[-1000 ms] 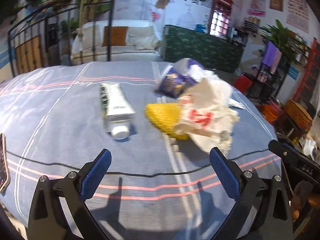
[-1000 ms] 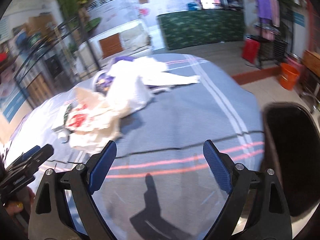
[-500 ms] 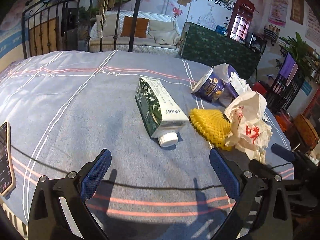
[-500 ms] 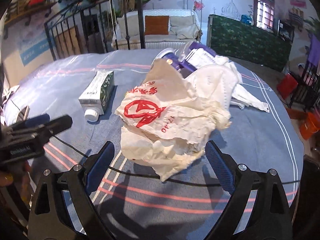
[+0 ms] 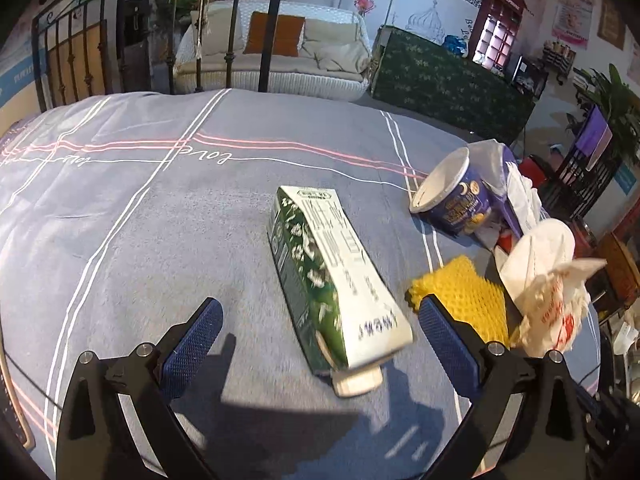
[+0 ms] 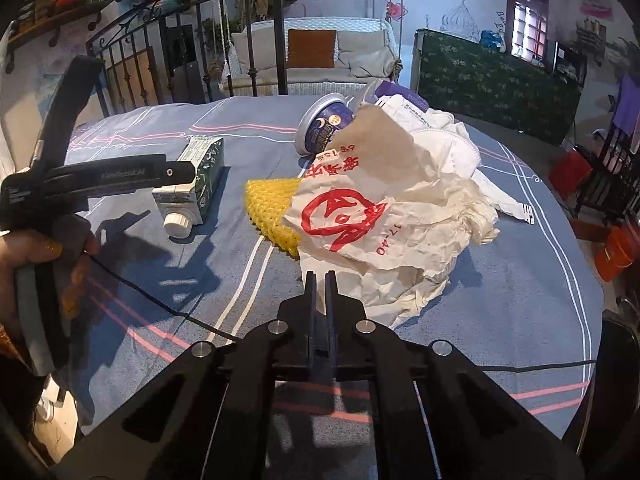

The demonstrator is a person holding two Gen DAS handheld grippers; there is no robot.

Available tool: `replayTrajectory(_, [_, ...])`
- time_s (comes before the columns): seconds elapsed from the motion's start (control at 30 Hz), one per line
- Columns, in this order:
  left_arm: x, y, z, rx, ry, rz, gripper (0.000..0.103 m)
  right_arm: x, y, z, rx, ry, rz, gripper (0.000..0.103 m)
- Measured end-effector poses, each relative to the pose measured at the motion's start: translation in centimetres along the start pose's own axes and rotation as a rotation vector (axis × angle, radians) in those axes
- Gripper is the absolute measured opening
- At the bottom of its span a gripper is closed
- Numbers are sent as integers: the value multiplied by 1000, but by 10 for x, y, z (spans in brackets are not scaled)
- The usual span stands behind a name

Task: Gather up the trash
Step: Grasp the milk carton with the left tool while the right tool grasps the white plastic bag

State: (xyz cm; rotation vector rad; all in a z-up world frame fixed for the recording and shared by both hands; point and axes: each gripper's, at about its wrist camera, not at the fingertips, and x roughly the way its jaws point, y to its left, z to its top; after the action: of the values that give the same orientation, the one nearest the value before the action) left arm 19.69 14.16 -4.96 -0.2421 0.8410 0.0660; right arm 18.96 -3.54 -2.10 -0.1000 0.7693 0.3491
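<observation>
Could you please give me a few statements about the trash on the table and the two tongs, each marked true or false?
1. The left tongs are open around the milk carton. True.
2. The right tongs are wide open. False: their fingers are together, at the edge of the crumpled paper bag; whether they pinch it is unclear.
3. The carton stands upright. False: it lies on its side, cap toward the cameras.
4. The yellow foam net lies partly under the paper bag. True.
5. The purple cup lies tipped over. True.
</observation>
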Motion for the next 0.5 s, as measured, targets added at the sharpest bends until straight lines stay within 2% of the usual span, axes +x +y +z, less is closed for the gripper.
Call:
replayTrajectory(0.27, [37, -11, 10, 62, 95, 49, 97, -32, -3, -1, 7, -76, -3, 3])
replayTrajectory(0.33, [42, -7, 7, 59, 111, 62, 85, -36, -7, -2, 15, -86, 2, 3])
replayTrajectory(0.37, [42, -5, 6, 50, 118, 52, 83, -38, -9, -3, 18, -86, 3, 3])
replayTrajectory(0.4, [42, -3, 4, 41, 116, 54, 78, -38, -12, -4, 23, -80, 2, 3])
replayTrajectory(0.43, [38, -1, 2, 38, 99, 56, 68, -35, -17, -6, 38, -74, 6, 3])
replayTrajectory(0.47, [35, -1, 2, 35, 88, 47, 65, -32, -21, -7, 58, -70, 12, 4])
replayTrajectory(0.5, [31, 0, 1, 29, 85, 42, 60, -28, -25, -8, 71, -61, 16, 15])
